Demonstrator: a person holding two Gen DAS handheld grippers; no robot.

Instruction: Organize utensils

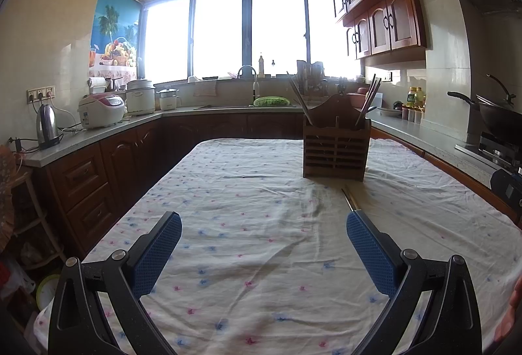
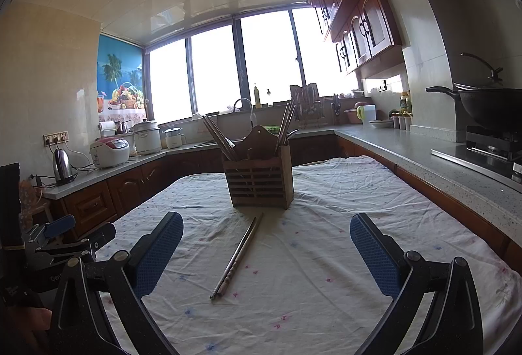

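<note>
A: Well, from the left wrist the left gripper (image 1: 263, 252) hangs over the tablecloth (image 1: 248, 224), fingers spread wide with nothing between them. The wooden holder (image 1: 336, 148) stands toward the table's far edge, chopsticks already leaning in it. Only the tips of the loose chopsticks (image 1: 348, 199) show, just beyond the right-hand pad.

B: And the right wrist?

A: There the right gripper (image 2: 266, 257) is equally agape and empty. The pair of chopsticks (image 2: 237, 256) lies mid-table, side by side and touching, slanting from the near end up toward the foot of the holder (image 2: 259, 175). They look slim, dark and metallic, with a patterned grip at the near end.

B: How would they handle?

A: Light and stiff, probably slick. One would pinch both together near the middle, since they could roll apart on the soft cloth.
</note>
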